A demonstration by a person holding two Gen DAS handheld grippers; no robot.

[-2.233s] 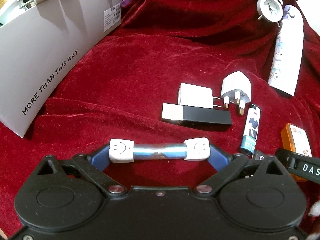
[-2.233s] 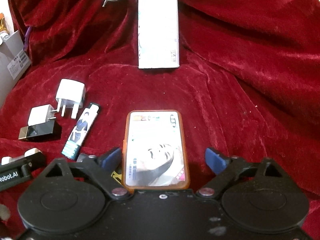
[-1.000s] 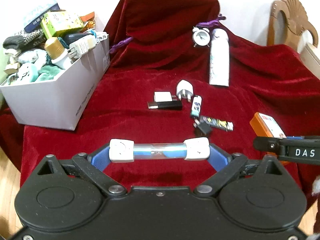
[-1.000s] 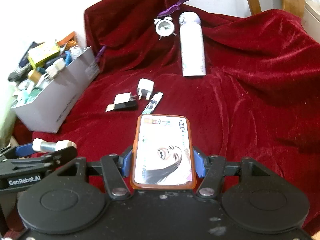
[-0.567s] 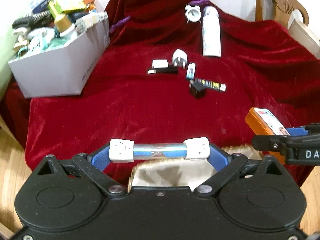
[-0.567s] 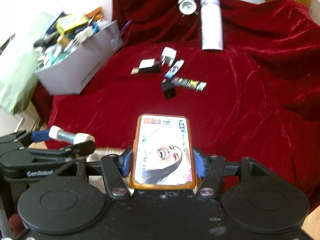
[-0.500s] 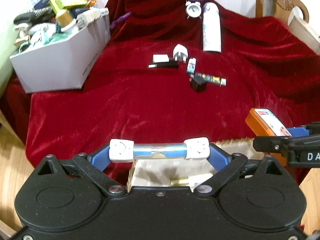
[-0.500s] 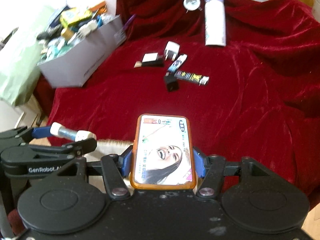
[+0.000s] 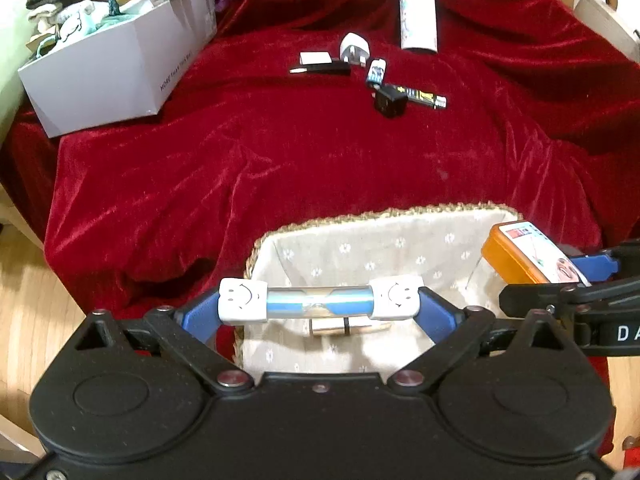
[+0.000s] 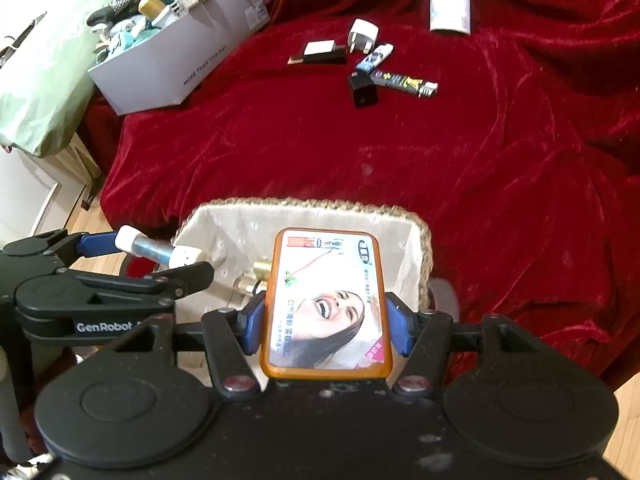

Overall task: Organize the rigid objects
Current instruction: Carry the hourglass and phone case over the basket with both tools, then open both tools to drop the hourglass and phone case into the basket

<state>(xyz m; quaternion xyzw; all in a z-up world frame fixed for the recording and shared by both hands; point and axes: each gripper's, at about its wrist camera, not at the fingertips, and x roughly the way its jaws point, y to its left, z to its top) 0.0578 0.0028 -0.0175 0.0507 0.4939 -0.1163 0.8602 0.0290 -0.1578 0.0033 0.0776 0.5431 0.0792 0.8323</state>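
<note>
Since a second ago both tongs have drawn back from the red cloth, and a lined basket (image 9: pixel 384 216), not seen then, now lies below them. In the left wrist view the left tongs (image 9: pixel 320 300) are clamped endwise on a small hourglass (image 9: pixel 320 300), over the basket's left half; the glass tube looks light but fragile, so I judge the white end caps the right place to hold, as now. At 3 o'clock the orange box (image 9: pixel 520 256) enters. In the right wrist view the right tongs (image 10: pixel 324 320) are clamped on the orange box's long sides, above the basket's right part. It seems stiff, light and a little slippery. The chargers (image 10: pixel 362 92) remain at 12 o'clock on the counter (image 10: pixel 320 144).
</note>
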